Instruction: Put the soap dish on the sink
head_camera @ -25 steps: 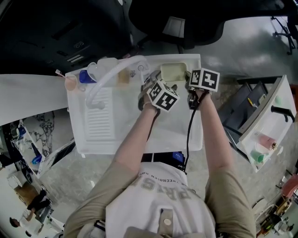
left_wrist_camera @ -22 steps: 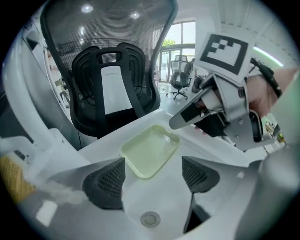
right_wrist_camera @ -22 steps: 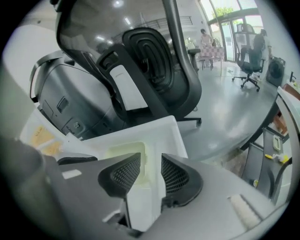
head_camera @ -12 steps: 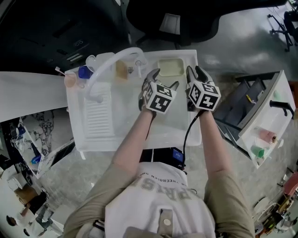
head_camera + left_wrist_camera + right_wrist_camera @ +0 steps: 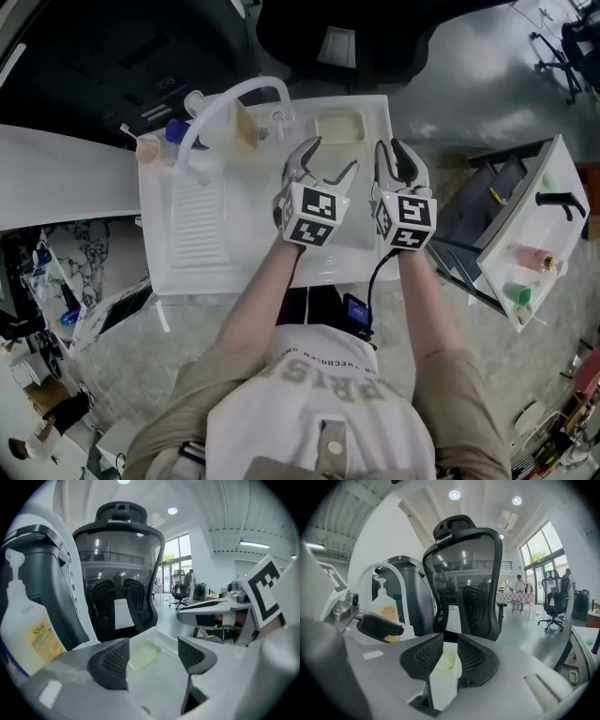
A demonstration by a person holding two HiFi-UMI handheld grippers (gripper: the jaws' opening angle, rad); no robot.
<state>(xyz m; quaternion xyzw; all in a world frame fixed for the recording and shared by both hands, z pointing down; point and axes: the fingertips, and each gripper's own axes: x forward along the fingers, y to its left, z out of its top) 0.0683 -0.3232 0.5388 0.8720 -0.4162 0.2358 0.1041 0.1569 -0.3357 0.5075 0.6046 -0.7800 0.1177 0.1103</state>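
- Grey floor supports the white sink point(image 5: 244, 246); an office chair point(image 5: 361, 37) stands behind it.
- Soap dish point(image 5: 339, 128): resting on the sink's rear right corner, clear of both grippers.
- Left gripper point(image 5: 334, 157): jaws wide apart, just been closing slightly, nothing between them.
- Right gripper point(image 5: 392, 150): jaws narrowly apart, just been closing, empty.

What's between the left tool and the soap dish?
Only bare white sink; the left gripper view shows the soap dish untouched beyond the open left tool.

The white sink point(image 5: 187, 253) carried the soap dish point(image 5: 339, 128) on its back rim, just ahead of the jaws. A bottle point(image 5: 246, 127) and a pink cup point(image 5: 143, 148) stood to their left.
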